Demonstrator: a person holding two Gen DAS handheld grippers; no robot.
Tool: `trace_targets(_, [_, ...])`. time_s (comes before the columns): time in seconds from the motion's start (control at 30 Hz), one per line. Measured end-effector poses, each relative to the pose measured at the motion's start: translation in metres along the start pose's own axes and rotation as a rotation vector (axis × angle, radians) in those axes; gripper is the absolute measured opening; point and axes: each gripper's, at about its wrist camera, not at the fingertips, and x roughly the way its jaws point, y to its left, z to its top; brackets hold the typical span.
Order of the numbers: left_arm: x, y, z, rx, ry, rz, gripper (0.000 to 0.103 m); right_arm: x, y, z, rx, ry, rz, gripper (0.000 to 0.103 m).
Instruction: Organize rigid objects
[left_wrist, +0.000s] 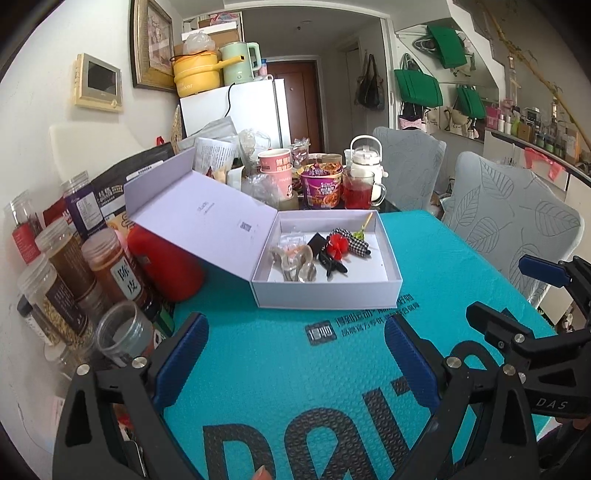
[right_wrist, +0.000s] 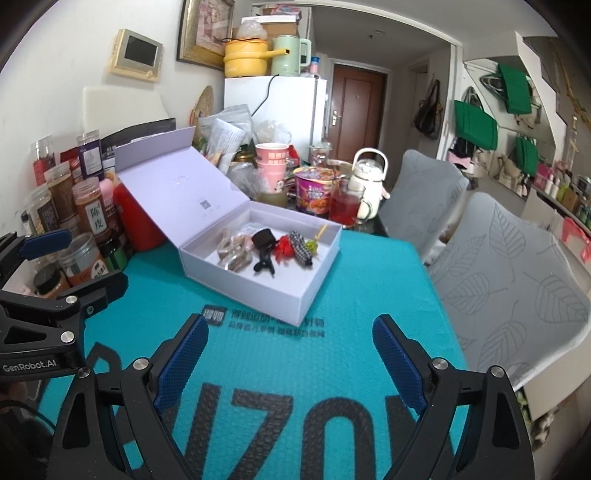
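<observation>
The white box (left_wrist: 325, 291) sits open on the teal mat (left_wrist: 295, 369), straight ahead of both tongs and a little beyond their tips, its lid (left_wrist: 199, 218) folded back to the left and leaning toward the jars. Inside it lie several small items bunched near the middle: clear and beige clips (left_wrist: 293, 264) on the left, a black clip (left_wrist: 325, 254), a red flower piece (left_wrist: 338, 245), a black-and-white checked piece (left_wrist: 352, 242) and a green-tipped pick (left_wrist: 360, 230) at the far right corner. The left gripper (left_wrist: 295, 358) is spread wide with nothing between its 2 blue pads (left_wrist: 184, 358), which hover over bare mat and touch nothing. The right gripper (right_wrist: 290, 362) is likewise wide open and empty, its pads (right_wrist: 395, 365) above the mat's printed lettering, just short of the box's near corner (right_wrist: 303, 314). Each tong shows at the edge of the other's view: the right one at the left camera's right edge, the left one at the right camera's left edge, beside the jars (right_wrist: 86, 214). To the left of the left gripper stands a cluster of spice jars (left_wrist: 66, 280) and a red container (left_wrist: 166, 266) under the lid. Beyond the box are paper cups (left_wrist: 275, 166), a purple noodle bowl (left_wrist: 320, 186), a glass of red drink (left_wrist: 357, 192) and a white kettle (left_wrist: 365, 162). To the right stand 2 grey chairs (left_wrist: 517, 229).
</observation>
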Motion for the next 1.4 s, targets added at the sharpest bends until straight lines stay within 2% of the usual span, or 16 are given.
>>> trace_targets(0.27, [-0.004,0.003,-0.012,-0.026,0.002,-0.01,0.098,-0.008,0.004,-0.013,-0.003,0.001,-0.003,0.092])
trace_targets(1.4, [-0.003,0.011,-0.024,-0.059,0.028,0.007,0.098,0.001,0.016,-0.022,-0.026,0.034,-0.022,0.092])
